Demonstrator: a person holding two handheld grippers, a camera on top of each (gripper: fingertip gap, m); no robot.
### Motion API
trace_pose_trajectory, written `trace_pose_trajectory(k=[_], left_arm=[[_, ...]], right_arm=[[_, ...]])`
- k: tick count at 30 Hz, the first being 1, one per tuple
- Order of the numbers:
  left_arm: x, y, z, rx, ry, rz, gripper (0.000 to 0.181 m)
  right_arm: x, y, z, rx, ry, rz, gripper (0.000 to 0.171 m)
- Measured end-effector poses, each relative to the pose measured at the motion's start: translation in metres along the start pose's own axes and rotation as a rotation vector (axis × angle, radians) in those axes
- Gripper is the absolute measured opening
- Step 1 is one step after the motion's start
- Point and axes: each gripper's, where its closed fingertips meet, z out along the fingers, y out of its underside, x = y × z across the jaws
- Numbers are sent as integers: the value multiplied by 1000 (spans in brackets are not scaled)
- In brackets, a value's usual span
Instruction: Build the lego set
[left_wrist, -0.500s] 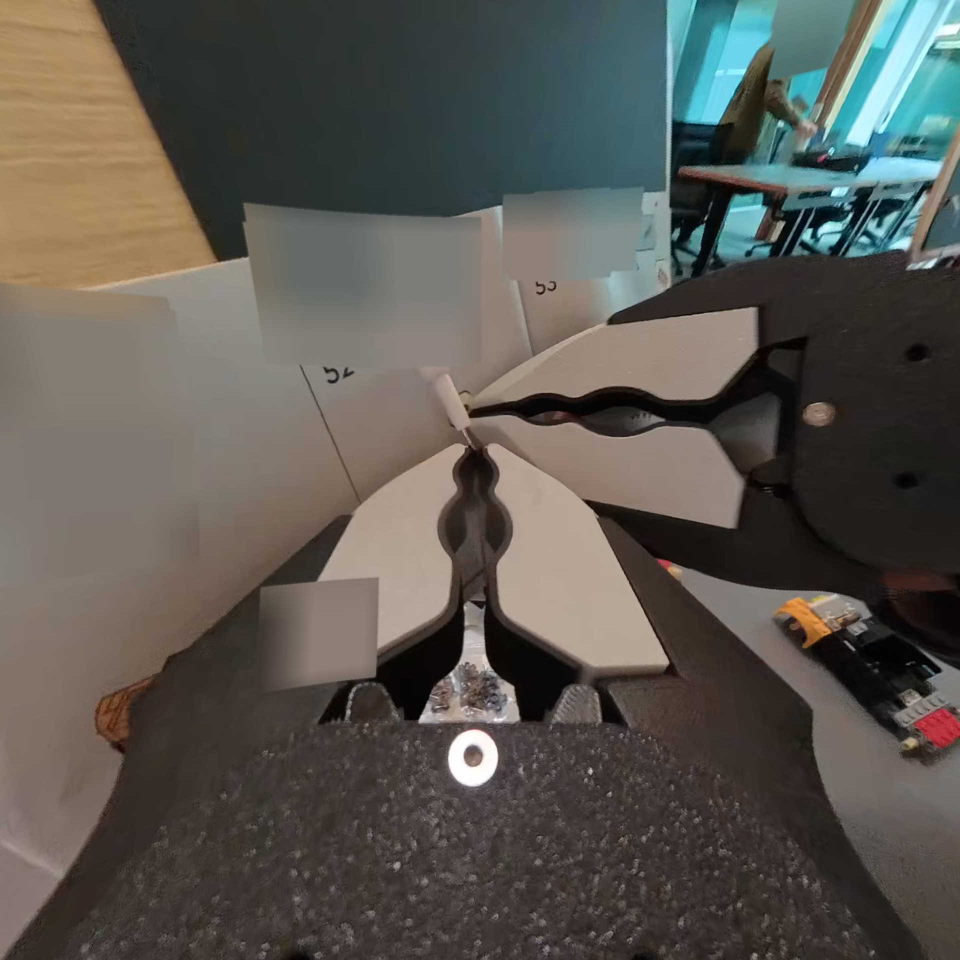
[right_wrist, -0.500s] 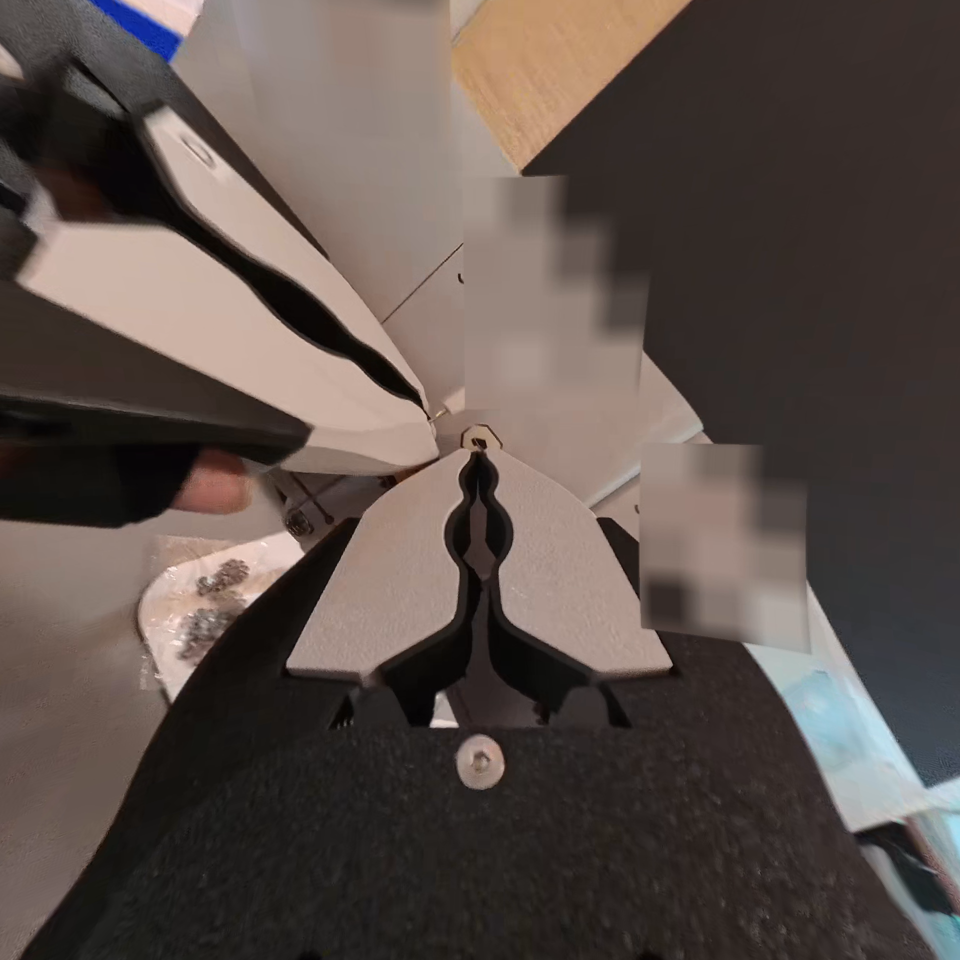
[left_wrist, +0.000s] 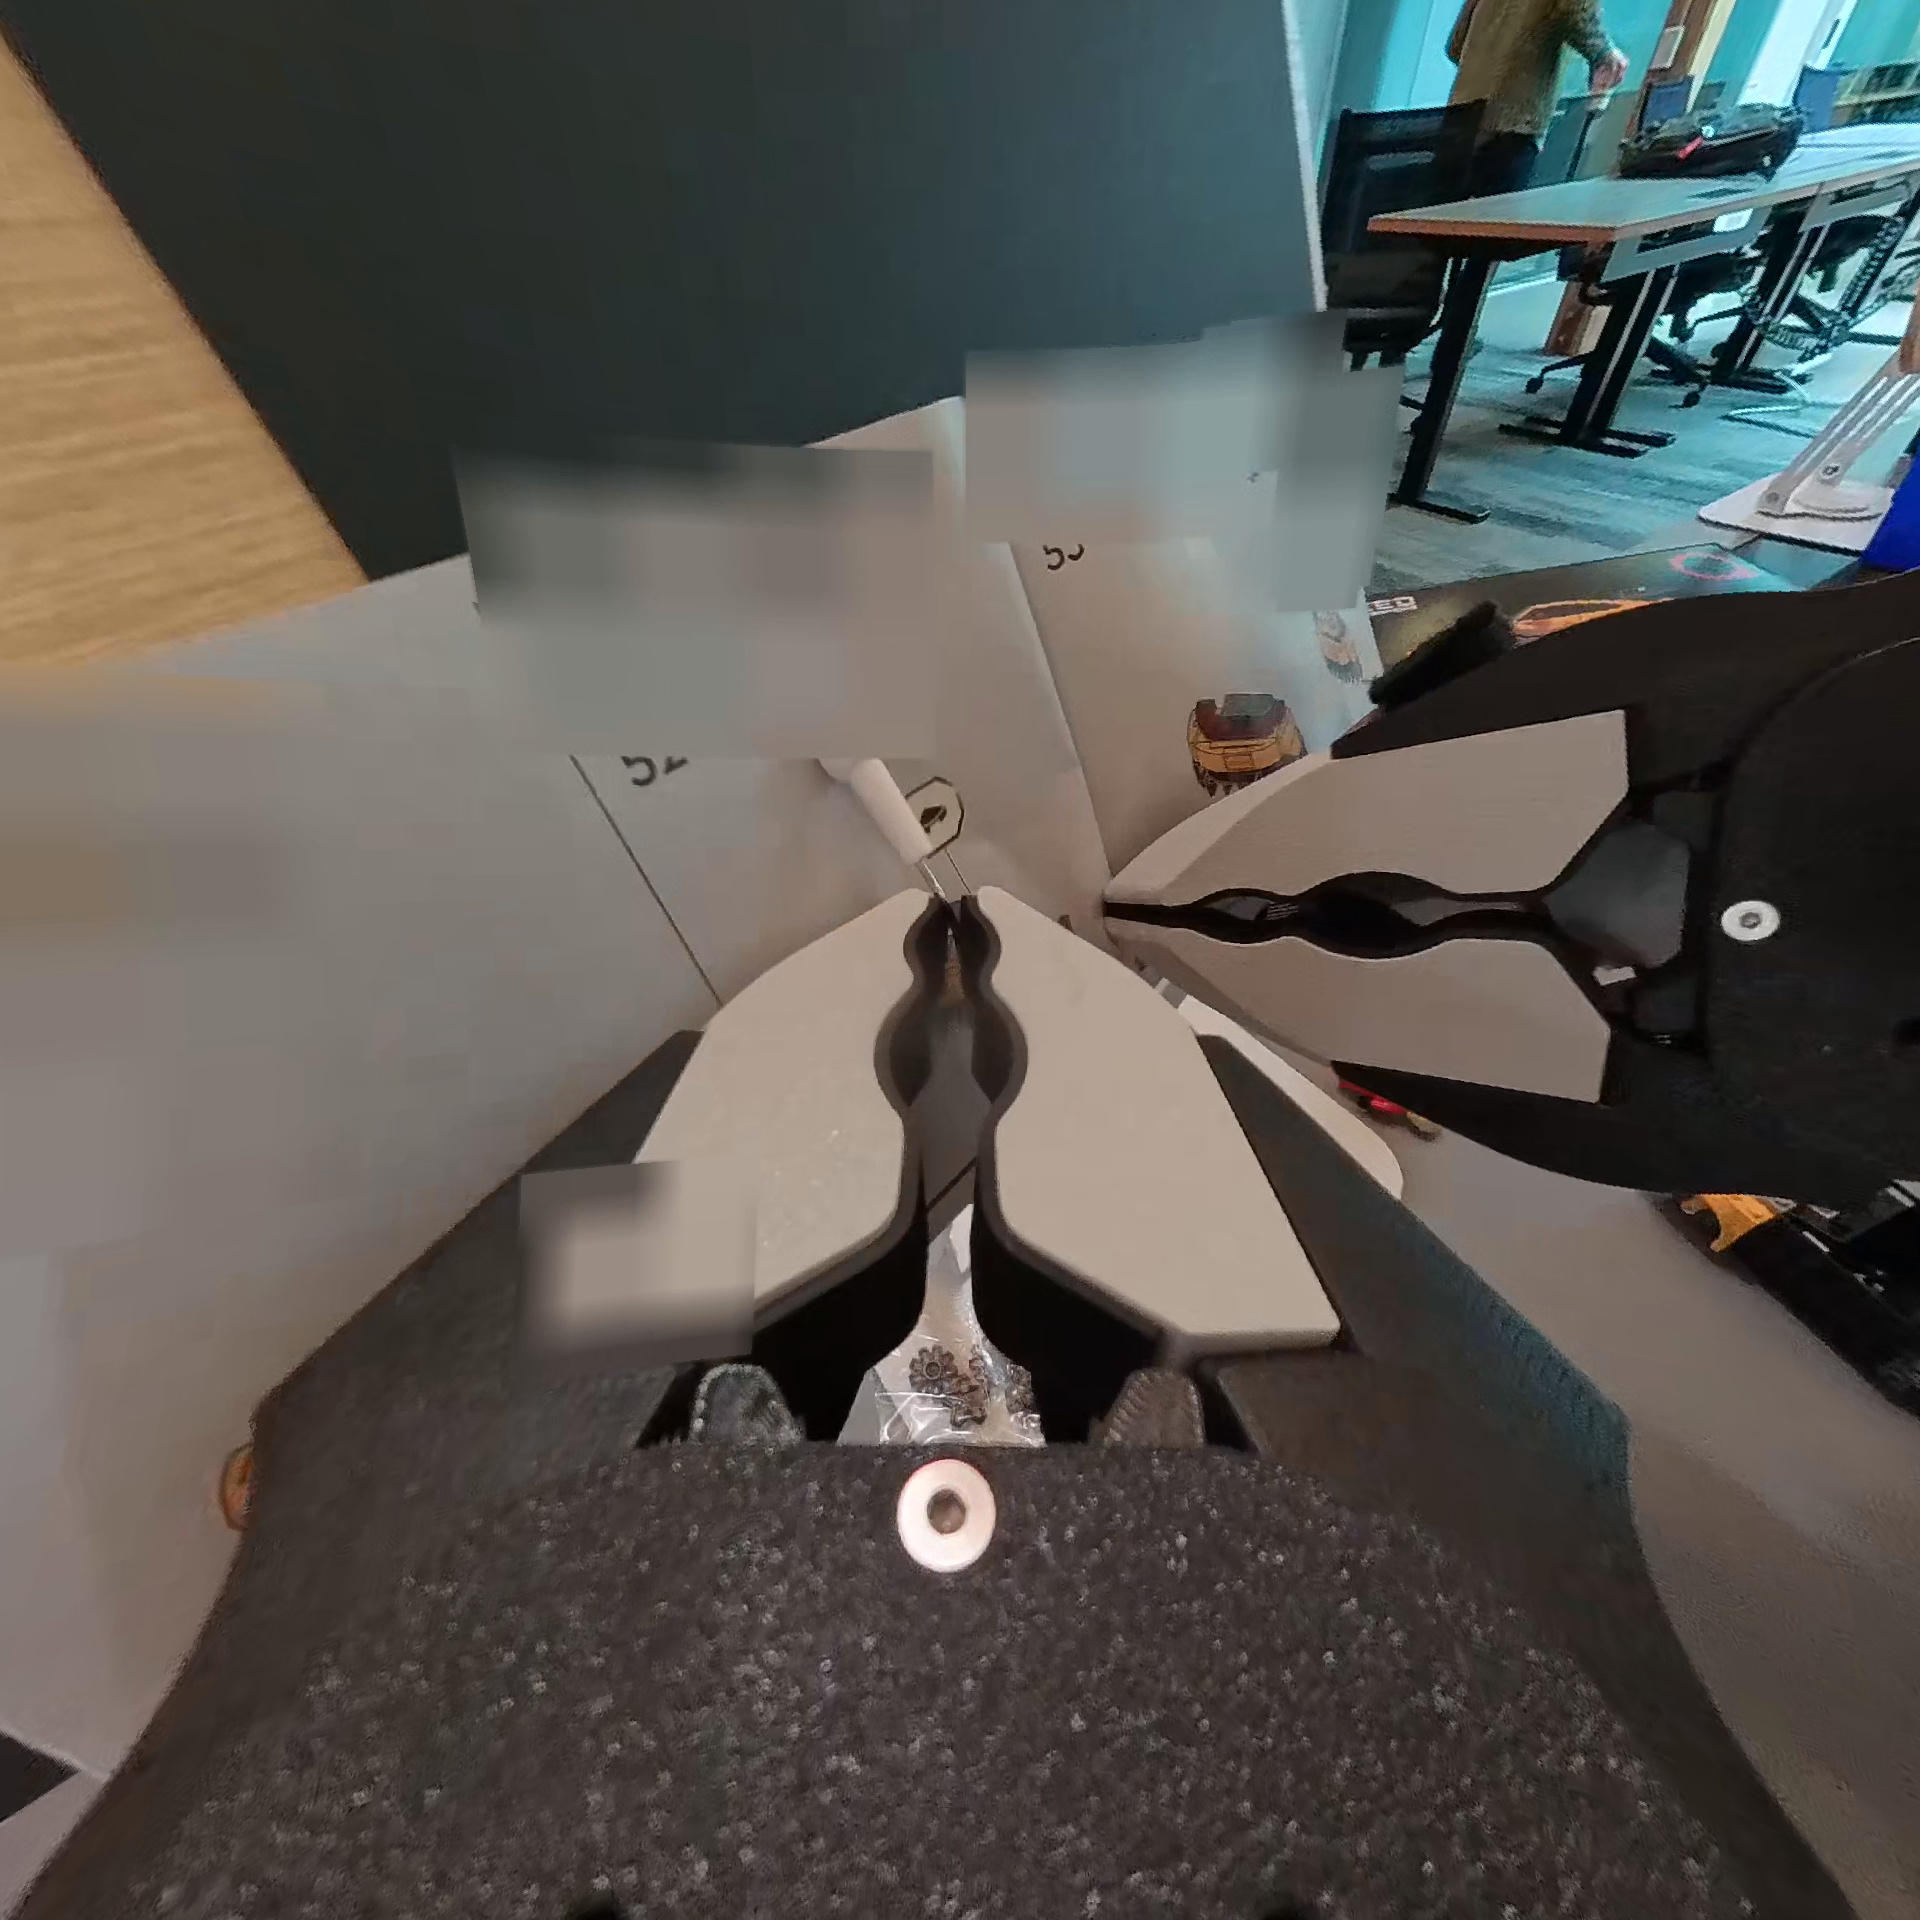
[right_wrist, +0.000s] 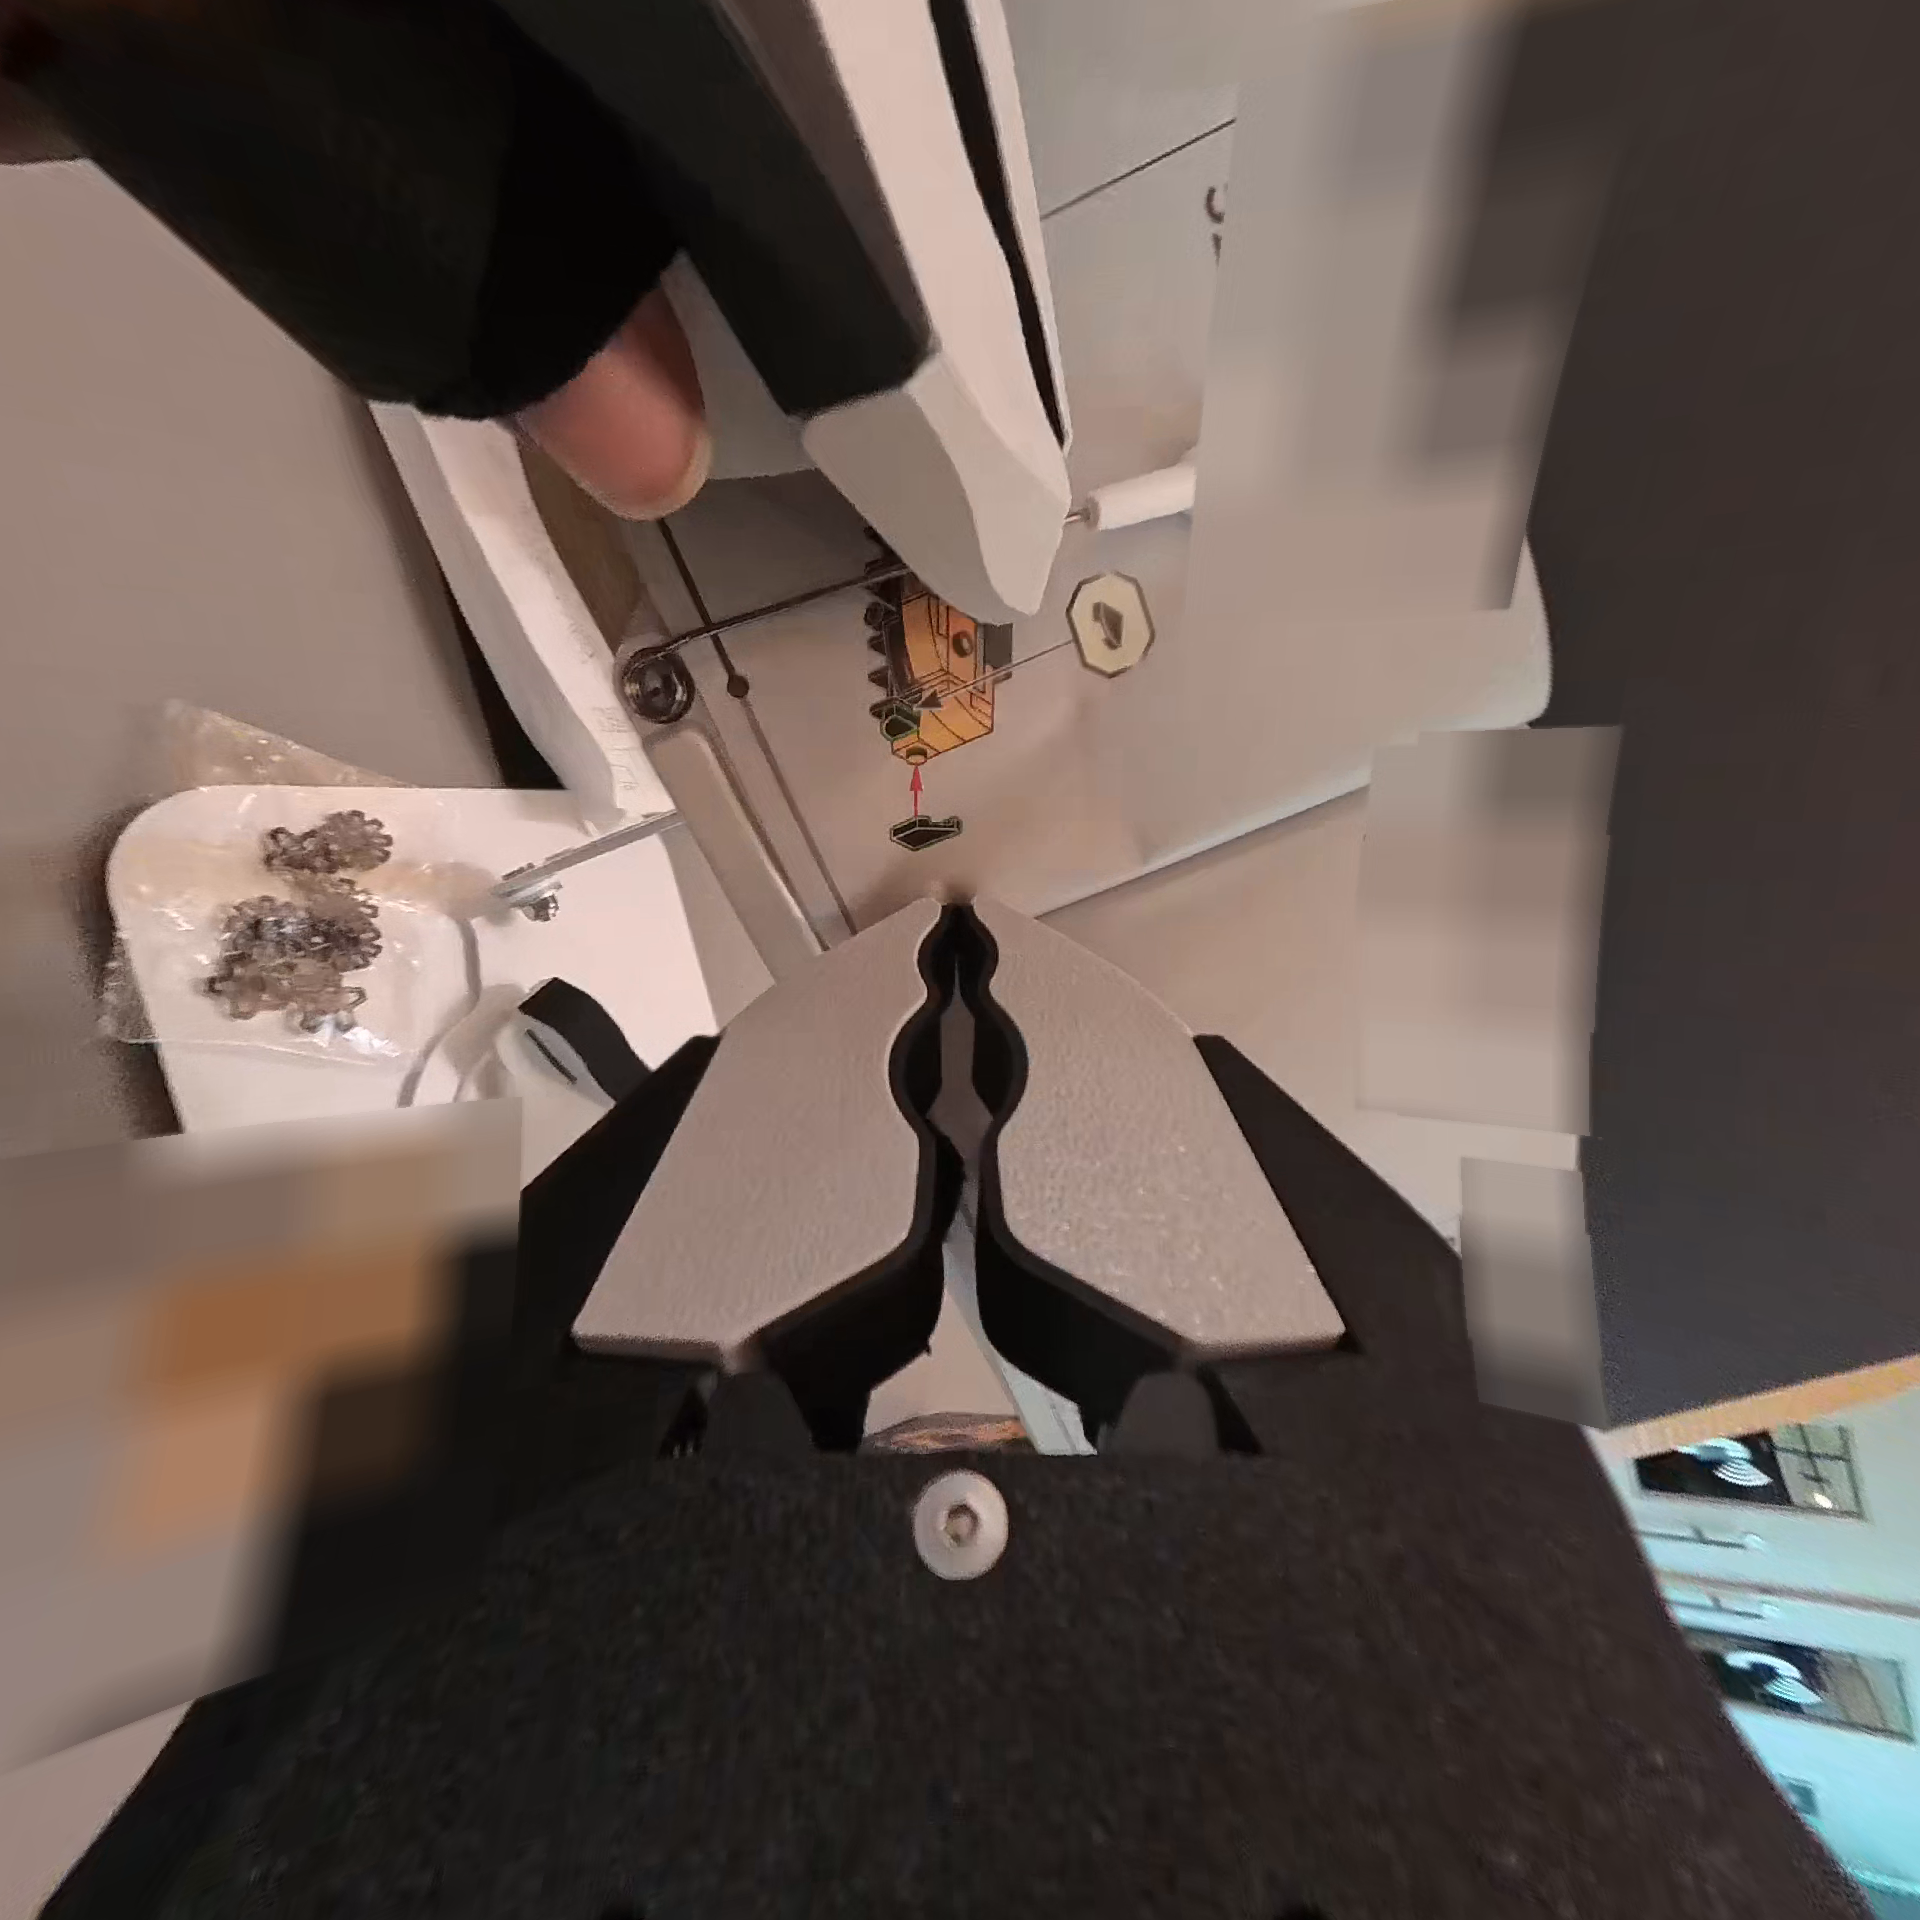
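The left gripper (left_wrist: 958, 906) and right gripper (right_wrist: 954, 914) share matt, finely grained grey plastic fingers (left_wrist: 1122, 1132) on rough, speckled black bodies, each fixed with a shiny metal screw (left_wrist: 945, 1512). At ten o'clock in the right wrist view a crinkly, glossy clear plastic bag (right_wrist: 260, 914) holds dull grey toothed pieces, lying by a thin wire page holder (right_wrist: 748, 618) on smooth matt paper instructions (right_wrist: 997, 810). At ten o'clock in the left wrist view, a pale wood-grain panel (left_wrist: 114, 436) meets a flat matt dark board (left_wrist: 727, 208).
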Motion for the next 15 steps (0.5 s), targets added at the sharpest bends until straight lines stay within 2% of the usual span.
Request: trace_pose_trajectory(k=[2, 6, 12, 15], left_arm=[[4, -2, -1, 2, -1, 20, 2], [10, 3, 0, -9, -4, 50, 1], [23, 10, 13, -87, -16, 172, 0], [27, 12, 15, -131, -21, 258, 0]], right_arm=[[11, -5, 1, 45, 101, -3, 0], [10, -11, 1, 97, 146, 1, 0], [6, -11, -5, 126, 124, 42, 0], [16, -12, -23, 221, 122, 163, 0]])
